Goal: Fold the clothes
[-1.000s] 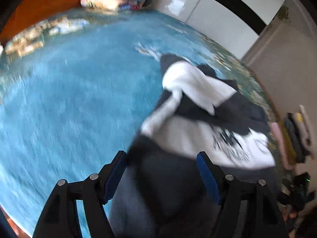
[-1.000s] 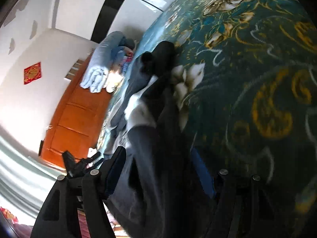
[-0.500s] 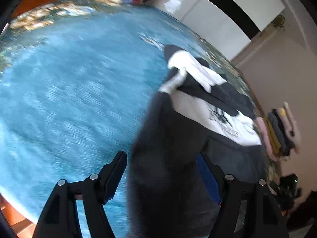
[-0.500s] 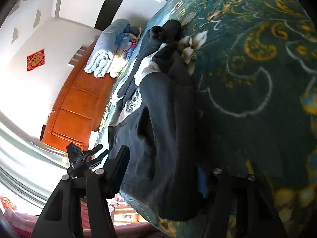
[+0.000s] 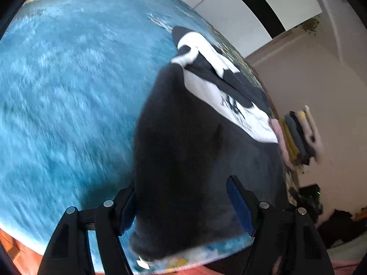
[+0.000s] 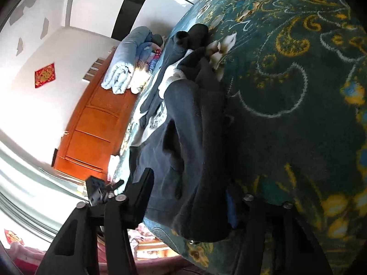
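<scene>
Up close, the left gripper [image 5: 181,206] stands wide, its jaws either side of a thick fold at the hem of the dark sweatshirt [image 5: 195,149]; whether the pads press it I cannot tell. The right gripper [image 6: 190,197] has just been closing, with the same sweatshirt's other hem corner between its jaws. The sweatshirt lies on the blue bedspread [image 5: 68,91], white chest panel [image 5: 218,96] further off. Beyond, folded quilts [image 6: 123,68] rest against an orange headboard [image 6: 91,126].

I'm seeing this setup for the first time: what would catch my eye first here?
The dark grey and white garment fills the middle of both views, draped over a teal patterned blanket, its near hem between both grippers' fingers. Beyond it, folded bedding sits against an orange wooden headboard.
</scene>
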The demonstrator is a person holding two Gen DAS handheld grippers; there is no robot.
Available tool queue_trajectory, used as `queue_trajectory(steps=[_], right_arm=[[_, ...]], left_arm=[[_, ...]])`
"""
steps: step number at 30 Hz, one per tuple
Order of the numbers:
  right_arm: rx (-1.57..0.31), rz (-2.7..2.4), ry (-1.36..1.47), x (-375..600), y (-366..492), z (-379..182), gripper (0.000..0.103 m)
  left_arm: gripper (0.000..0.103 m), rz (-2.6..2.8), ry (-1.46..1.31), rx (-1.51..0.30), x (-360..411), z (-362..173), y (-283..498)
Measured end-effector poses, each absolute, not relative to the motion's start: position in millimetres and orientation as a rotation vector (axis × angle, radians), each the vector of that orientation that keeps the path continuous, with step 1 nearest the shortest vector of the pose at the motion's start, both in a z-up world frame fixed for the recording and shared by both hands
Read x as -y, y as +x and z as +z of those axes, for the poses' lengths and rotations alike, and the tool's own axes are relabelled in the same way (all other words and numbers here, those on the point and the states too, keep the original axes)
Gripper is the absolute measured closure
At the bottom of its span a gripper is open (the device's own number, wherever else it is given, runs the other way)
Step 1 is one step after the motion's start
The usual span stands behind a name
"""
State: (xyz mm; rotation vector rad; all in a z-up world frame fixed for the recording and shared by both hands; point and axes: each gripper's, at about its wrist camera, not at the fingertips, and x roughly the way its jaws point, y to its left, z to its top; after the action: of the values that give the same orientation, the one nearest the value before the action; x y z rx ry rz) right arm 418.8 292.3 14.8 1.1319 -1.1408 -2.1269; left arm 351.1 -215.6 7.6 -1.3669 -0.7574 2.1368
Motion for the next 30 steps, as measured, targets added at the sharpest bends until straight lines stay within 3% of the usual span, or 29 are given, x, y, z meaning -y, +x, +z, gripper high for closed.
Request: queue_trajectory(steps=[5, 7, 9, 10, 12, 13, 14, 19, 23, 30], right_arm=[[1.226, -2.157, 1.19, -303, 419, 2, 0.089], [1.3, -2.125, 1.186, -308, 416, -6, 0.092], [1.254, -2.13, 1.188, -302, 411, -2, 0.091], [1.23, -2.127, 1.193, -299, 410, 0, 0.089], [1.217, -2.091, 1.187, -293, 408, 0, 0.088], [1.212, -2.079, 1.189, -292, 409, 0, 0.091], [1.199, -2.08, 1.202, -290, 411, 0, 0.092], [1.17, -2.101, 1.214, -299, 427, 4, 0.095], [1.198, -2.008, 1.084, -300, 448, 26, 0.095], [1.336, -1.865, 0.847, -323, 405, 69, 0.095]], left_arm=[[0.031, 2.161, -1.378, 0.755, 217, 9, 362], [0.031, 2.179, -1.373, 0.757, 212, 9, 358], [0.033, 2.193, -1.374, 0.747, 206, 10, 355], [0.04, 2.204, -1.383, 0.732, 204, 10, 354], [0.066, 2.228, -1.429, 0.693, 207, 9, 357], [0.085, 2.237, -1.456, 0.676, 209, 8, 358], [0.09, 2.241, -1.474, 0.664, 211, 8, 361], [0.094, 2.218, -1.46, 0.618, 215, 26, 385], [0.095, 2.155, -1.317, 0.683, 219, 67, 401], [0.094, 2.084, -1.18, 0.948, 238, 106, 327]])
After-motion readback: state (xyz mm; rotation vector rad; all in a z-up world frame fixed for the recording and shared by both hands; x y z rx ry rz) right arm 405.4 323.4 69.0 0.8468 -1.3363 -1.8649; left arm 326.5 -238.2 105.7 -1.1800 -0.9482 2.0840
